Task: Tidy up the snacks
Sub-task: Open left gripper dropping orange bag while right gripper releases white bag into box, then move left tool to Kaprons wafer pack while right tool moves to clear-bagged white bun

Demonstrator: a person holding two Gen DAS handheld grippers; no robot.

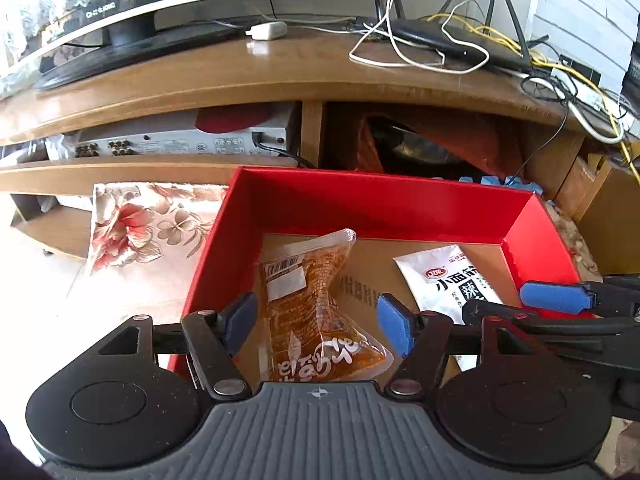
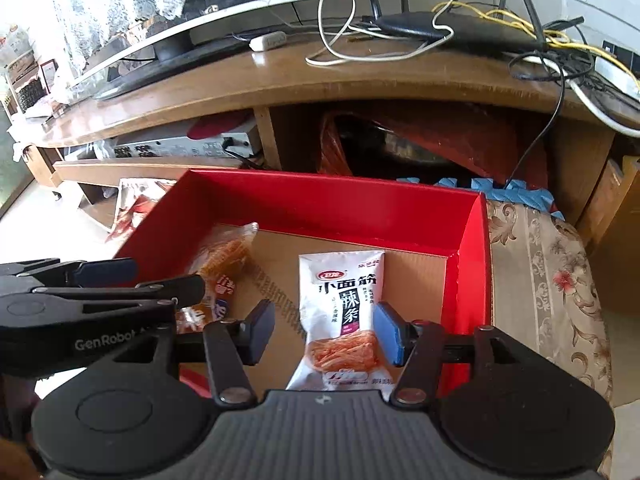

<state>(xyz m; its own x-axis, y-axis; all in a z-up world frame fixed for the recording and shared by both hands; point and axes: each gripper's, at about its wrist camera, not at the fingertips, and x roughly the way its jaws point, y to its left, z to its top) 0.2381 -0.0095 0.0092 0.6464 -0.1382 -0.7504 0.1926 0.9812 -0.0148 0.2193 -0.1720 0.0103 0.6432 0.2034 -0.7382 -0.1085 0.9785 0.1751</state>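
A red box point(image 1: 372, 208) with a cardboard floor holds two snack packets. An orange translucent packet point(image 1: 316, 312) lies at its left, a white spicy-strip packet point(image 1: 448, 280) at its right. My left gripper point(image 1: 318, 320) is open above the orange packet, fingers either side of it. My right gripper point(image 2: 326, 330) is open over the white packet point(image 2: 340, 312), which lies flat between the fingers. The right gripper's blue pads point(image 1: 556, 296) show in the left wrist view. The orange packet point(image 2: 224, 264) and the red box point(image 2: 320, 208) also show in the right wrist view.
A wooden TV stand point(image 1: 280, 76) stands behind the box, with a TV base point(image 1: 128, 40), a router point(image 1: 460, 40) and tangled cables. A silver player point(image 1: 180, 140) sits on its shelf. A floral cloth point(image 1: 136, 228) lies left of the box, a patterned cushion point(image 2: 548, 280) to the right.
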